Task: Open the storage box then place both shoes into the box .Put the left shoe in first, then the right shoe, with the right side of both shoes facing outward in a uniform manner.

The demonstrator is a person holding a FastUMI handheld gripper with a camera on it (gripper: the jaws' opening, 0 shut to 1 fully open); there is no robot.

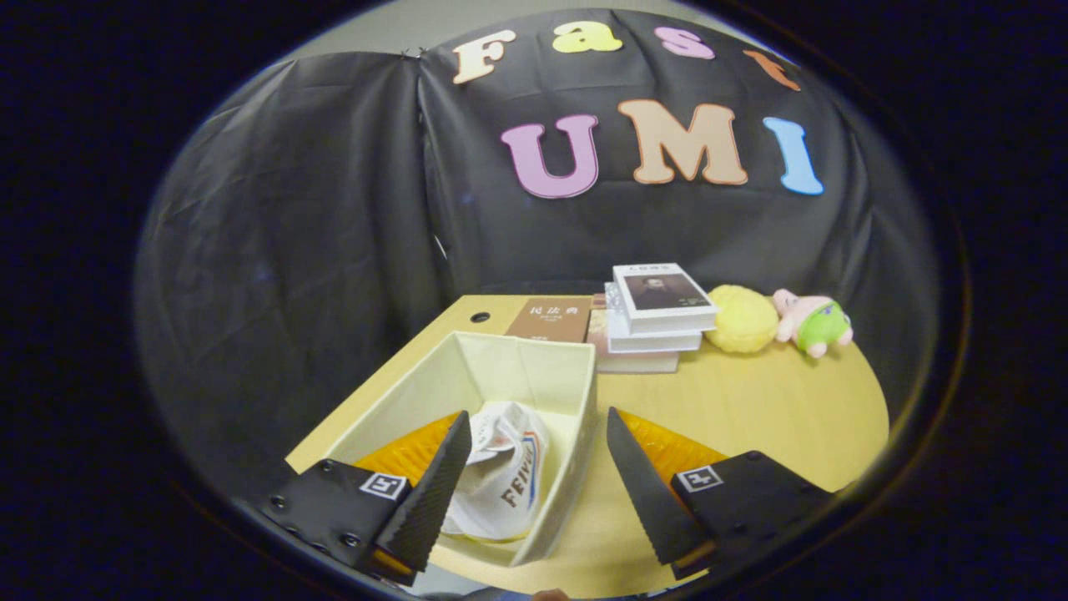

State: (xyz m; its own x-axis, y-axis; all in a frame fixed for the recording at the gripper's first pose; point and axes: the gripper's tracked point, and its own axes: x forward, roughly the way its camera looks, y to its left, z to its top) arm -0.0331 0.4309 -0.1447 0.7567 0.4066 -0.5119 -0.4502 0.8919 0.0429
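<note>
Open cream storage box point(501, 367) holding one white canvas shoe point(501, 476); gripper point(534, 484) fingers apart, empty, box wall at 12 o'clock between them; second shoe outstanding.

A stack of books point(655, 321) sits near the far edge of the wooden tabletop point(768, 417), with a brown book point(551, 320) lying flat just beside it. A yellow plush toy point(743, 319) touches the stack's other side, and a pink and green plush toy point(813, 321) lies next to that, toward the far corner.

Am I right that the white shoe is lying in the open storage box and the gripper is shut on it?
Not quite. The white shoe does lie in the open storage box, but the gripper is open, its fingers spread apart and pressing on nothing, as the gripper view shows.
</note>
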